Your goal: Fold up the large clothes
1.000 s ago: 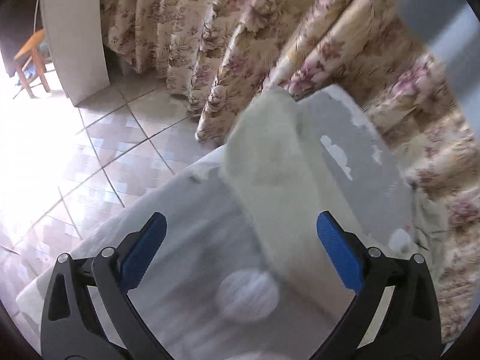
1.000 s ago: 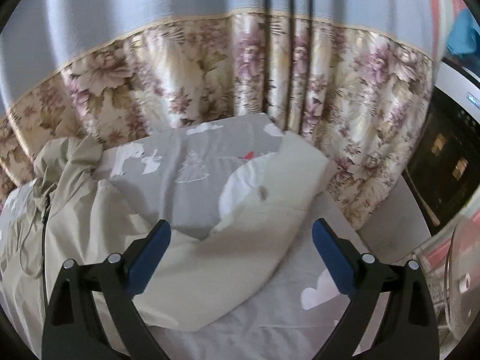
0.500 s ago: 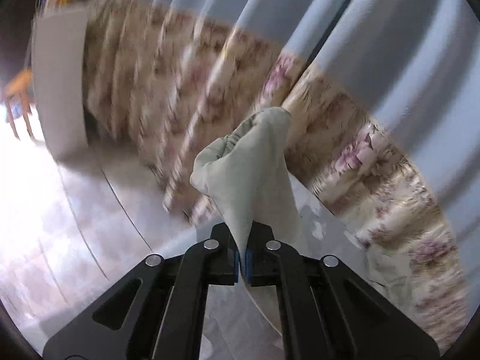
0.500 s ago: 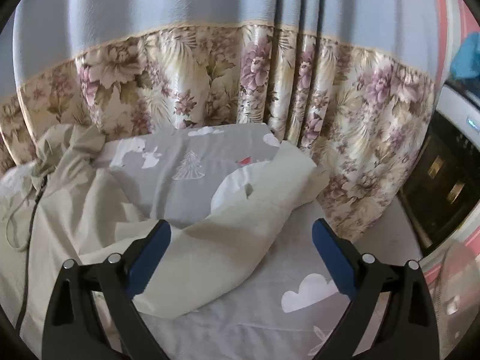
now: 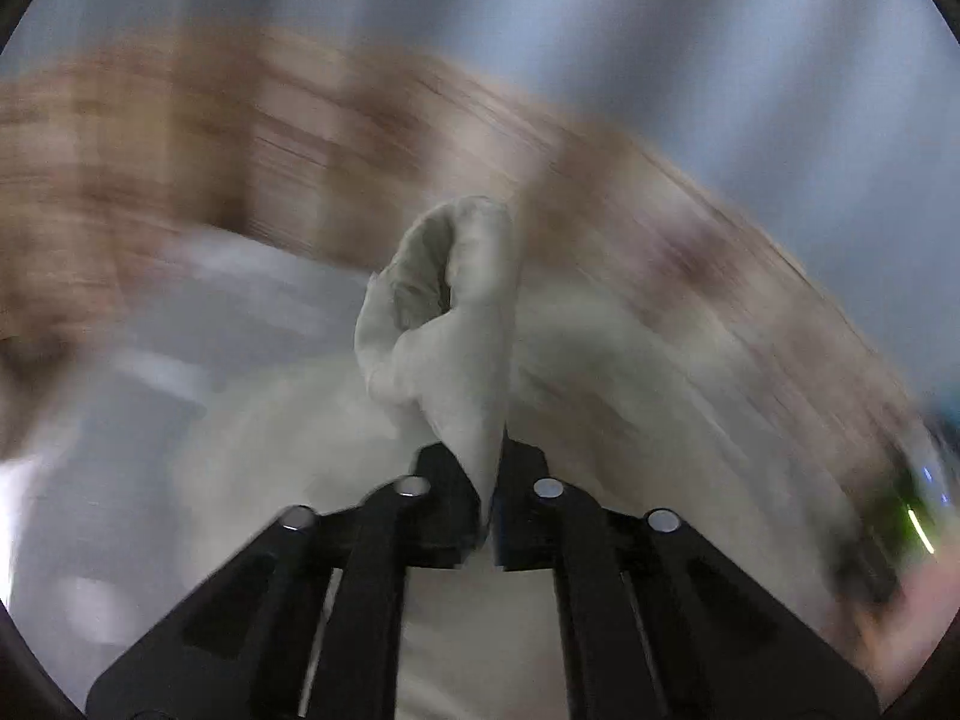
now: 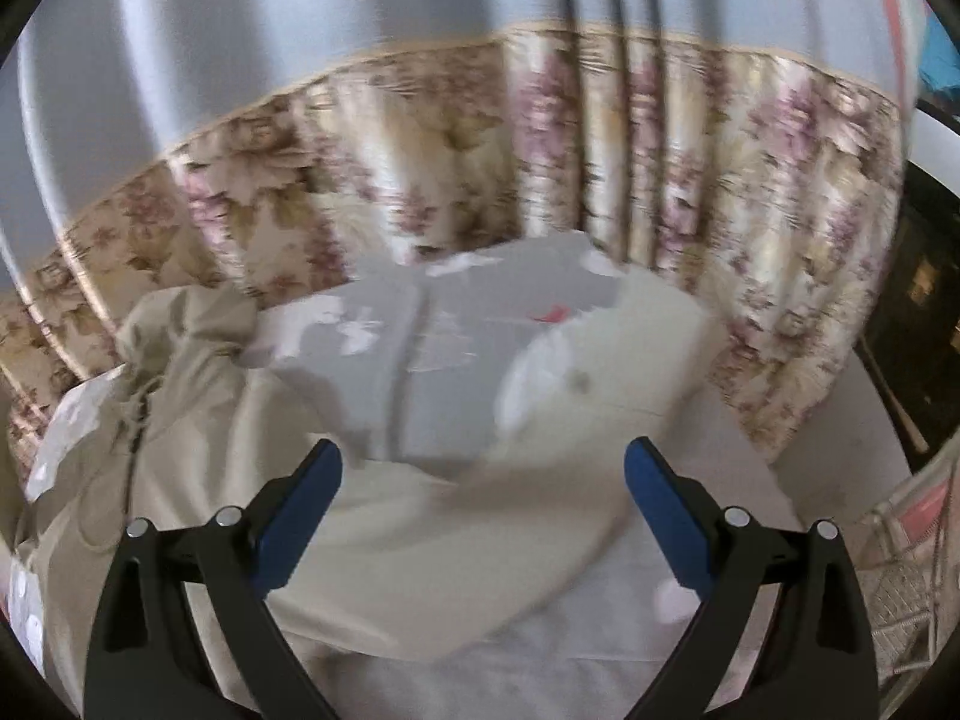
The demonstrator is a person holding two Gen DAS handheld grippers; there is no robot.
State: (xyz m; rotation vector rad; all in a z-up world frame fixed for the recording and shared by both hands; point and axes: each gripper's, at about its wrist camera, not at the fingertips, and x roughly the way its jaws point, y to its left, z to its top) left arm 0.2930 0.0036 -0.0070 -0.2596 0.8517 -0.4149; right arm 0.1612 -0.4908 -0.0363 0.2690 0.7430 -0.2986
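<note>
Sleeve [image 5: 456,324] of the beige garment [image 6: 432,546] pinched in the left gripper [image 5: 489,504], whose jaws, having just eased slightly apart, grip the cloth between them; the cuff end stands up in a loose curl beyond the tips. Right gripper [image 6: 480,516]: jaws spread wide, nothing between them, hovering above the garment's body. The garment lies across a bed [image 6: 690,654] covered in grey printed sheeting, its hood and drawstring bunched toward the left edge, its other sleeve [image 6: 636,354] reaching toward the far right corner beside the floral curtain [image 6: 420,168]. Heavy blur in the left wrist view suggests a fast swing of the held sleeve, probably inward over the body.

For a clean fold, the sleeve is best carried low and taut, laid flat across the chest with its seam straight, and let go only once the cloth rests on the garment. The slackened pinch risks a slip mid-swing. The free gripper could pin the body near the shoulder so it does not drag.
</note>
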